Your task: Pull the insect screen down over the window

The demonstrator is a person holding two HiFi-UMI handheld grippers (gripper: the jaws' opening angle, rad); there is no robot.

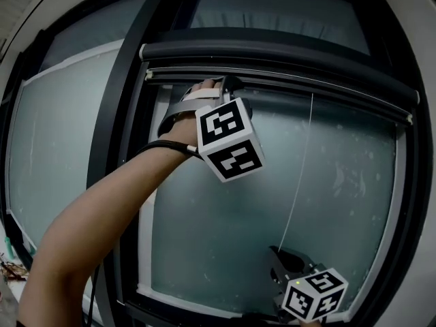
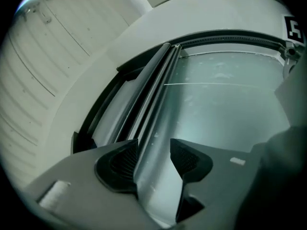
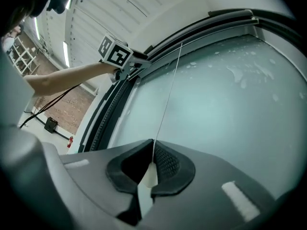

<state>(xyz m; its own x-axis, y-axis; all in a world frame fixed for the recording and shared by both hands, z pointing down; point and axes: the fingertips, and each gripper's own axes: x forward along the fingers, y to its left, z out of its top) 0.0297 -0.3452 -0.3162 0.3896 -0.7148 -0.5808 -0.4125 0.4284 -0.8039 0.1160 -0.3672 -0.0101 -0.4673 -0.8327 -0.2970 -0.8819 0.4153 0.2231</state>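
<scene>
The rolled-up insect screen sits in its dark cassette (image 1: 272, 52) across the window top, with its pale pull bar (image 1: 320, 84) just beneath. My left gripper (image 1: 221, 84) is raised to the bar's left end. In the left gripper view it (image 2: 153, 145) stands open, and the bar (image 2: 156, 92) runs between the pads without being pressed. A thin white pull cord (image 1: 300, 176) hangs from the bar down the frosted glass (image 1: 225, 216). Low at the right, my right gripper (image 1: 283, 254) is shut on the cord (image 3: 168, 97) and its white end piece, seen in the right gripper view (image 3: 152, 147).
A black upright frame post (image 1: 112, 135) separates this pane from a second frosted pane (image 1: 54, 135) on the left. The white lower sill (image 1: 177, 300) runs along the bottom. A black cable trails from the person's left wrist (image 1: 160, 145).
</scene>
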